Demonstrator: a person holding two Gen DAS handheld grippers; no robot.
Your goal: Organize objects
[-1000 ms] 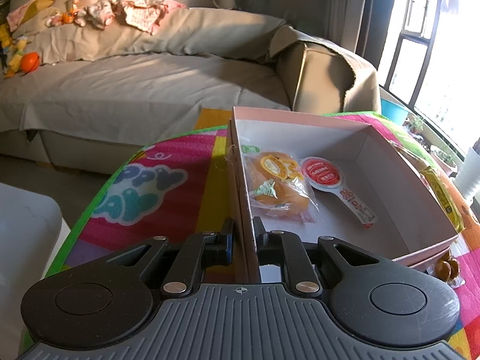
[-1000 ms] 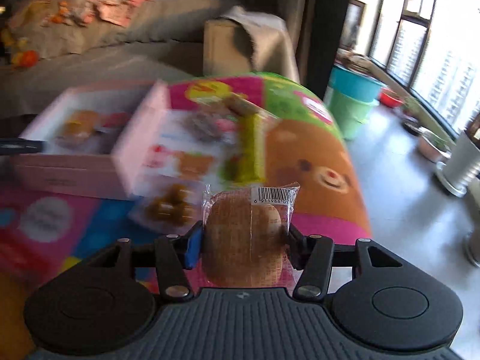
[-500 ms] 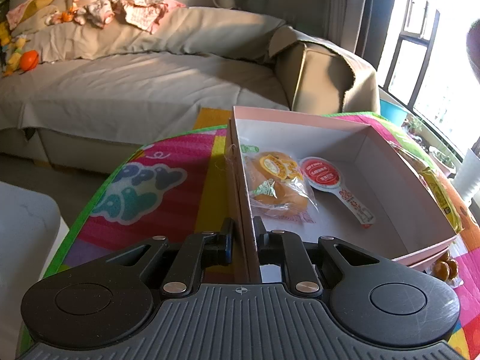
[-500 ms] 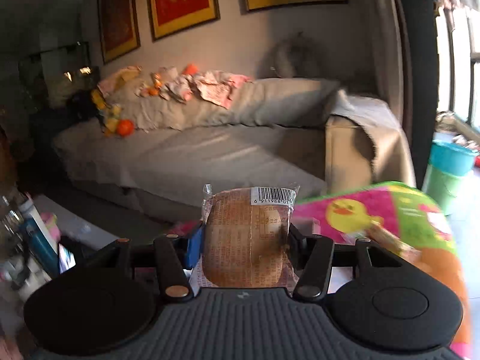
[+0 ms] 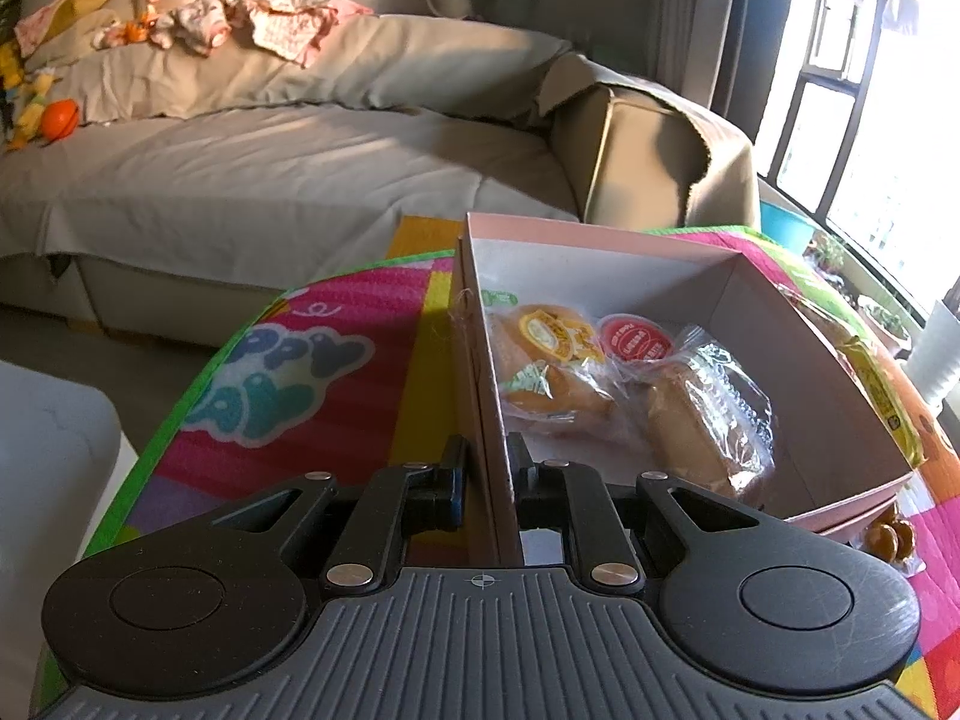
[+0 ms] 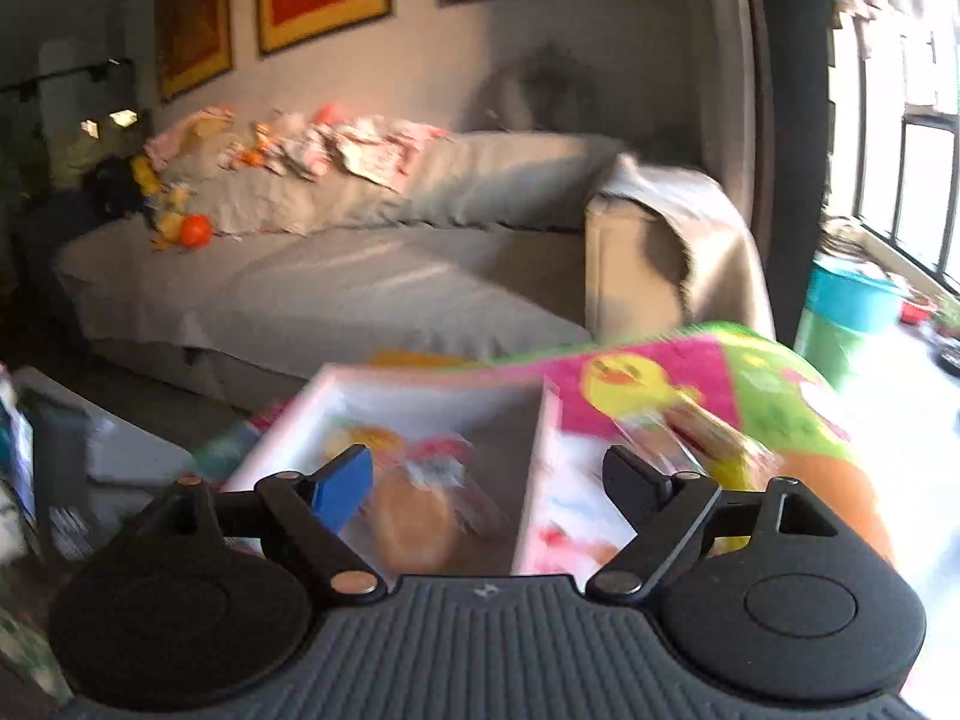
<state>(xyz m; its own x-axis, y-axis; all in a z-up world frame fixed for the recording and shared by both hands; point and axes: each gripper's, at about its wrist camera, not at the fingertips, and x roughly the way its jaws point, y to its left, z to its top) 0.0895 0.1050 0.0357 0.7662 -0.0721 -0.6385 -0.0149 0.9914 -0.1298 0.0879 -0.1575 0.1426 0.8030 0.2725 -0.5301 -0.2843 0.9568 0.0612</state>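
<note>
Pinching box (image 5: 600,237) wall: left gripper (image 5: 485,461) | right gripper (image 6: 486,474) spread, empty | right view blurred

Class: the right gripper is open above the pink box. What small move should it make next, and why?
Probably swing the right gripper right toward the yellow snack packet outside the pink box: its jaws stand empty and the wrapped bread lies inside.

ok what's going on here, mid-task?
Snacks are being packed into the pink box. The left claw is shut on the box's near wall, steadying it. The right claw hangs open above the box; a wrapped bread lies inside beside an orange-label bun and a red-lidded cup.
</note>
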